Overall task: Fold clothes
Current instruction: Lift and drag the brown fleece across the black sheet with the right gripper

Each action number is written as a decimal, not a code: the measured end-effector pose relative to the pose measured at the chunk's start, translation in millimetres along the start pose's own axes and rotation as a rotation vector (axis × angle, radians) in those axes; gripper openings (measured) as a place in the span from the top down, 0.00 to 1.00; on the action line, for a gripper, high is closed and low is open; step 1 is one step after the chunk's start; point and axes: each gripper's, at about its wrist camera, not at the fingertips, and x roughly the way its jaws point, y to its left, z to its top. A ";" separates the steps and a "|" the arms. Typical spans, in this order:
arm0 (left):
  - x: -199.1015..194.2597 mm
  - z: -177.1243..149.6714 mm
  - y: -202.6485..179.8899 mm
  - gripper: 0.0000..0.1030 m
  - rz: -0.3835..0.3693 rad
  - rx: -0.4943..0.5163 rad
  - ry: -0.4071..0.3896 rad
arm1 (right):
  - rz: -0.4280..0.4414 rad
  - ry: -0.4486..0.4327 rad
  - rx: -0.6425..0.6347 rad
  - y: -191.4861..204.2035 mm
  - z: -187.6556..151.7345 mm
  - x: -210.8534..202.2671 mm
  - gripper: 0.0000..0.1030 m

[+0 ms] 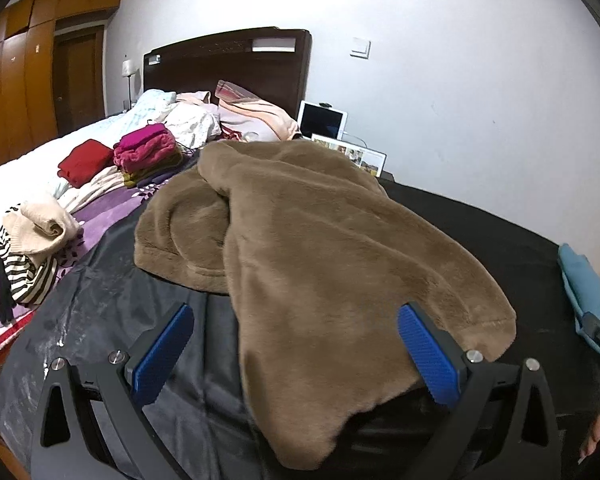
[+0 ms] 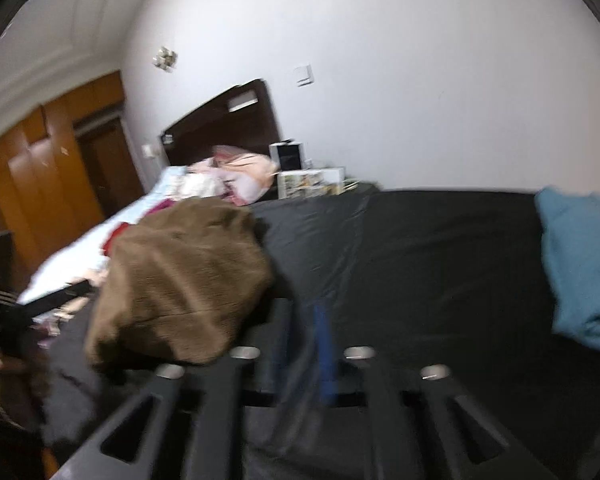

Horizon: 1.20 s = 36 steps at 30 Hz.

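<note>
A brown fleece garment [image 1: 308,264] lies partly folded on the black sheet [image 1: 480,240] of the bed. My left gripper [image 1: 296,344] is open, its blue pads [image 1: 428,356] on either side of the garment's near end, with the cloth lying between the jaws. In the blurred right wrist view the same brown garment [image 2: 180,280] lies at the left. My right gripper [image 2: 304,340] has its blue pads [image 2: 324,352] close together over the black sheet [image 2: 420,260], holding nothing that I can see.
A teal cloth [image 2: 580,264] lies at the right, also in the left wrist view [image 1: 588,292]. Folded pink [image 1: 148,148] and red [image 1: 86,162] clothes, a striped and cream heap [image 1: 32,248], pillows [image 1: 252,114] and the dark headboard [image 1: 228,60] lie beyond. A tablet [image 1: 323,120] stands by the wall.
</note>
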 end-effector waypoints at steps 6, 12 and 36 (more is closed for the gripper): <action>5.3 -1.6 -7.5 0.00 0.018 0.034 0.024 | 0.165 0.075 0.095 10.8 -1.6 39.7 0.10; 10.3 7.4 -1.5 0.00 0.028 0.028 0.026 | 0.289 0.186 0.190 17.5 0.8 87.6 0.10; 71.7 -2.7 -25.0 0.00 -0.042 0.125 0.257 | 0.249 0.274 0.120 49.1 7.3 135.4 0.83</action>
